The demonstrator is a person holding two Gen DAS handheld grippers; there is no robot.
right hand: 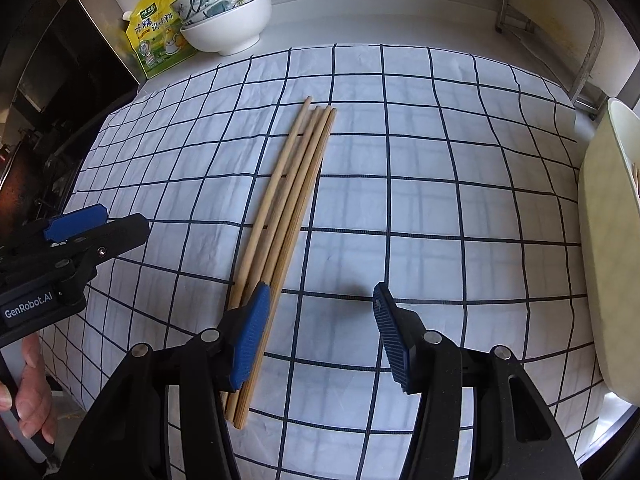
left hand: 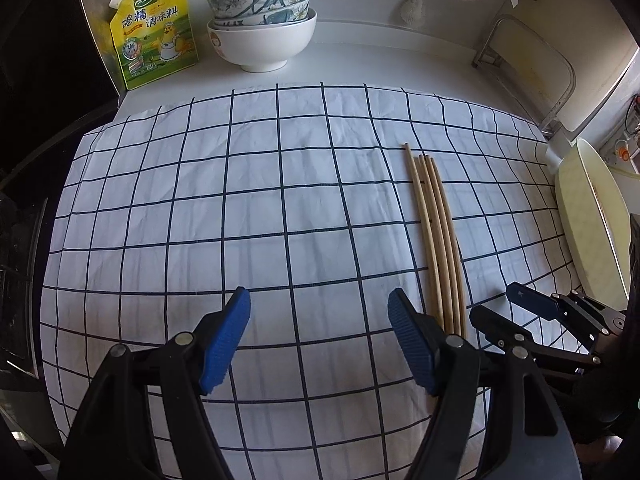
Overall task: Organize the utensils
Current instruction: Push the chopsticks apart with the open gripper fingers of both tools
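Note:
Several wooden chopsticks (left hand: 434, 232) lie side by side in a bundle on the white checked cloth (left hand: 240, 208), right of centre. My left gripper (left hand: 319, 312) is open and empty above the cloth, left of the chopsticks' near ends. In the right wrist view the chopsticks (right hand: 288, 216) run from centre down to the lower left. My right gripper (right hand: 318, 304) is open and empty, its left pad (right hand: 252, 332) over the chopsticks' near ends. It also shows in the left wrist view (left hand: 520, 308), and the left gripper in the right wrist view (right hand: 92, 224).
Stacked bowls (left hand: 262, 26) and a yellow seasoning pouch (left hand: 154, 32) stand at the back left of the counter. A pale tray (left hand: 592, 224) stands at the right edge, also in the right wrist view (right hand: 612, 240). A metal rack (left hand: 524, 68) stands at the back right.

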